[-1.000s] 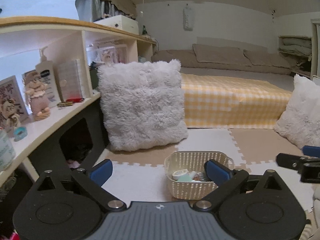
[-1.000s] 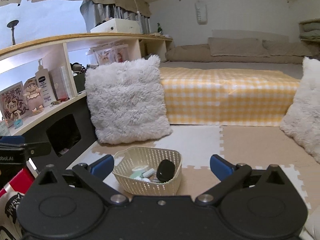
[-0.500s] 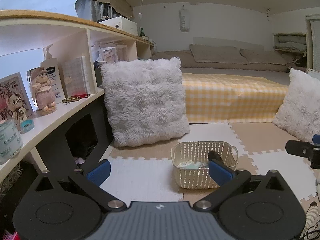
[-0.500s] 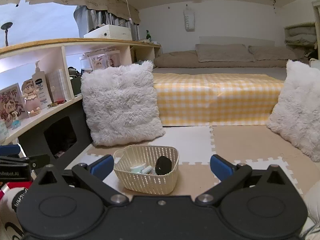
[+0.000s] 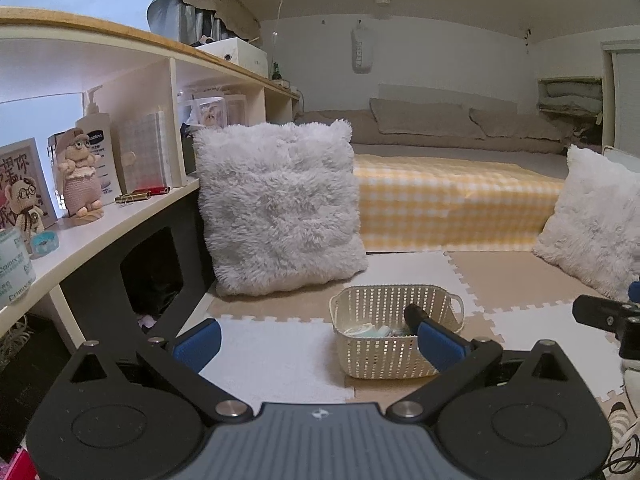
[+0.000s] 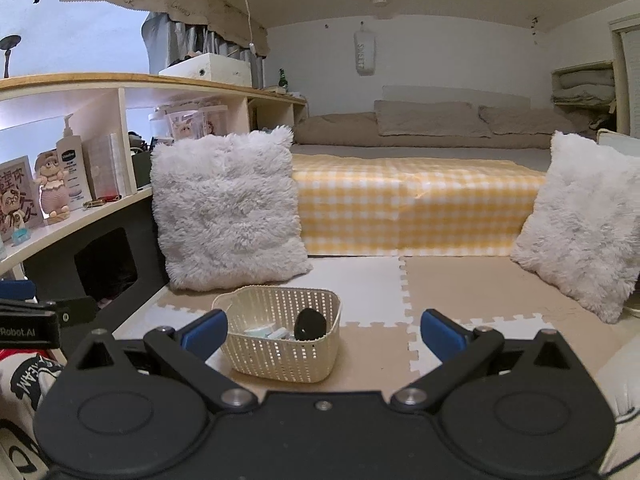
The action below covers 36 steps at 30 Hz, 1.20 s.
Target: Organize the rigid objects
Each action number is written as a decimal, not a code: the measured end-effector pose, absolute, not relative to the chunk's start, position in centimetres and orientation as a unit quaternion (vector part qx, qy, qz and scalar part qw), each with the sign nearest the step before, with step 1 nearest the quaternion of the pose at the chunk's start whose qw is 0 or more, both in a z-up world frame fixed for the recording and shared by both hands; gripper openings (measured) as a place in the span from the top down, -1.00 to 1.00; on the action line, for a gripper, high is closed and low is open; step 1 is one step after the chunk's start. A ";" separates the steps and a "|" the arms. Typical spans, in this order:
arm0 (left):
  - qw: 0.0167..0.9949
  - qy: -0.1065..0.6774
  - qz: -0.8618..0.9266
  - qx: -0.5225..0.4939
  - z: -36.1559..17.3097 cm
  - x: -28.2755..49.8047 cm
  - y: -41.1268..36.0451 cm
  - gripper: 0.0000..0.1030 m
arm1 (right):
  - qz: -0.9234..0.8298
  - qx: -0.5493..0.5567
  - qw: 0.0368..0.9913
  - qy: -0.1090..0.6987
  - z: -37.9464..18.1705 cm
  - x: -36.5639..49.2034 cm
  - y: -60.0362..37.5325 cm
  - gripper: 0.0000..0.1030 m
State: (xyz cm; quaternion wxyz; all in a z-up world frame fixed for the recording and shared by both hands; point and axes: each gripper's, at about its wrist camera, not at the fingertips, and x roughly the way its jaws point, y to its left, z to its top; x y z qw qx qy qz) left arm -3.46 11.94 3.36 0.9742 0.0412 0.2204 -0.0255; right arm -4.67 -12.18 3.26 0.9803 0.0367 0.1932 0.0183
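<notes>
A cream perforated basket (image 5: 376, 356) stands on the foam floor mat; it also shows in the right wrist view (image 6: 280, 350). It holds a black oval object (image 6: 310, 323) and pale teal and white items (image 6: 266, 332). My left gripper (image 5: 318, 340) is open and empty, held above the mat, with its right finger in front of the basket's right side. My right gripper (image 6: 322, 330) is open and empty, with the basket between and beyond its fingers. Each gripper's tip shows at the edge of the other's view.
A fluffy white pillow (image 5: 280, 208) leans against a shelf unit (image 5: 120, 216) at left that holds a lotion bottle, a doll and a framed picture. A second pillow (image 6: 584, 220) stands at right. A yellow checked mattress (image 6: 416, 208) lies behind.
Both grippers have drawn back and risen a little, so the basket looks farther away and more of the room shows. Both stay open and empty.
</notes>
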 end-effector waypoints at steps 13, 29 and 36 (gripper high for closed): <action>0.975 0.217 -0.035 0.042 3.1 -3.6 11.6 -1.00 | -0.007 0.043 0.983 0.180 3.7 -5.5 -12.7 -1.00; 0.975 0.215 -0.038 0.038 3.1 -3.8 11.7 -1.00 | -0.009 0.038 0.982 0.186 3.4 -5.4 -12.4 -1.00; 0.975 0.216 -0.038 0.039 3.1 -3.8 11.7 -1.00 | -0.010 0.037 0.982 0.187 3.3 -5.2 -12.4 -1.00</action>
